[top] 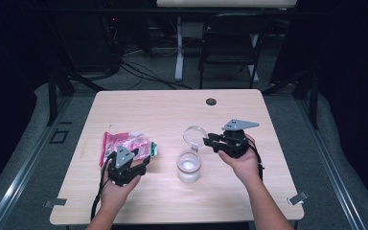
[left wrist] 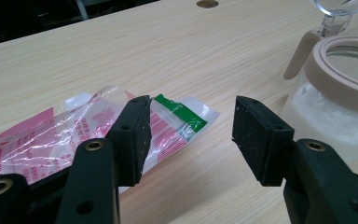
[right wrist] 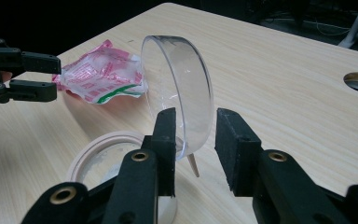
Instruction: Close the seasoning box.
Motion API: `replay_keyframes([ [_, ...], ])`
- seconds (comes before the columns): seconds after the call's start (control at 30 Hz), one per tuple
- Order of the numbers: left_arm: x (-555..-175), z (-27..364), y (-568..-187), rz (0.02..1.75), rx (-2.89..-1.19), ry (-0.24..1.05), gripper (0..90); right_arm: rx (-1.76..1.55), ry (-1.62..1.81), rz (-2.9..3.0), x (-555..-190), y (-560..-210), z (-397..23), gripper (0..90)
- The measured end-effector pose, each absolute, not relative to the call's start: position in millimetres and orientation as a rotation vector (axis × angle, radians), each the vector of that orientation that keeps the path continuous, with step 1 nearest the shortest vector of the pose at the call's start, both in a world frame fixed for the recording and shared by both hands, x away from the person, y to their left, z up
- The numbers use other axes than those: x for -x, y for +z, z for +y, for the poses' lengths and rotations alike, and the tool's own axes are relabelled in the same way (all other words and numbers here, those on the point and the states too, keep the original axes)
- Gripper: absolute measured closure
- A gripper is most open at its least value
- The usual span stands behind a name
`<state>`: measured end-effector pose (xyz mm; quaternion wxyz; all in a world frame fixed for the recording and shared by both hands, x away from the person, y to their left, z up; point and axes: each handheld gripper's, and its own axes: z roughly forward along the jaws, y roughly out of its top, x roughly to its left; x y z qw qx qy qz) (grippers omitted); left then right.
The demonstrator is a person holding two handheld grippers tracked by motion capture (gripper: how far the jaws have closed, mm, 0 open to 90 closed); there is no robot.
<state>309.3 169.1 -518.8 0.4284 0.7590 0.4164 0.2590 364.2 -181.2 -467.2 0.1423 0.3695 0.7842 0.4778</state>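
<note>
One jar (top: 189, 166) of white granules is seen near the middle of the desk (top: 172, 108), its clear hinged lid (top: 195, 134) flipped upright behind it; the lid is judged light, stiff and slippery, best taken by its rim, the jar heavier and breakable. One crinkled pink packet (top: 124, 143) lies toward the left edge, soft and light, best pinched at its green-striped end. Two tools are counted: the left hand-held gripper (left wrist: 191, 135) is held open beside the packet, and the right hand-held gripper (right wrist: 196, 154) is parted around the lid's rim, not pressing it.
</note>
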Motion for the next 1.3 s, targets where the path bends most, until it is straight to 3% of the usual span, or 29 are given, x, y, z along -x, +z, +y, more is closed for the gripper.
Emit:
replay_keyframes([
  [0.27,-307.0,174.2,-519.2,1.057,-1.894,0.657,46.3,-1.066,1.378,2.275,-368.1,-469.0,-178.9,73.2],
  [1.3,-308.5,170.4,-519.8,1.042,-1.898,0.657,46.0,-1.031,1.346,2.279,-361.2,-465.8,-174.7,72.1],
])
